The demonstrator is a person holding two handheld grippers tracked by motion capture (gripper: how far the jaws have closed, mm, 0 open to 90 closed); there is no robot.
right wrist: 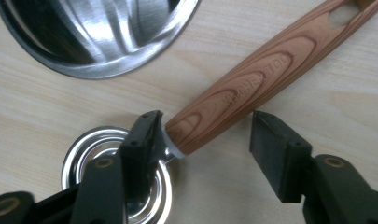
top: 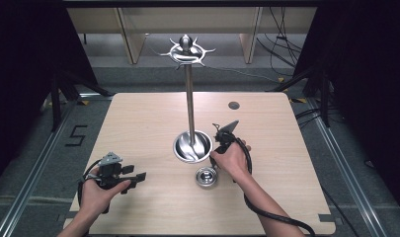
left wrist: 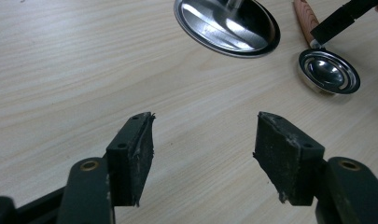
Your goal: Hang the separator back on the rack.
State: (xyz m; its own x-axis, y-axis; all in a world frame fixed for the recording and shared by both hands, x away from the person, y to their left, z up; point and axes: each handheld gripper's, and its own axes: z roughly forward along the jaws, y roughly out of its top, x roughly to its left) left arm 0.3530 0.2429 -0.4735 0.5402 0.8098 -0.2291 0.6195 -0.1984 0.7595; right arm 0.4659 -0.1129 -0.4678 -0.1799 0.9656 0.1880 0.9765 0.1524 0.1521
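Observation:
A small ladle lies on the wooden table; its shiny bowl sits just in front of the stand's base, and its wooden handle points away. My right gripper is open and straddles the handle where it joins the bowl. One jaw is against the white collar; the other stands apart. My left gripper is open with nothing between its jaws, low over bare table at the front left.
A steel stand rises from a round dish base at the table's middle, its pole topped by a ring of hooks. A dark round hole marks the far right of the table.

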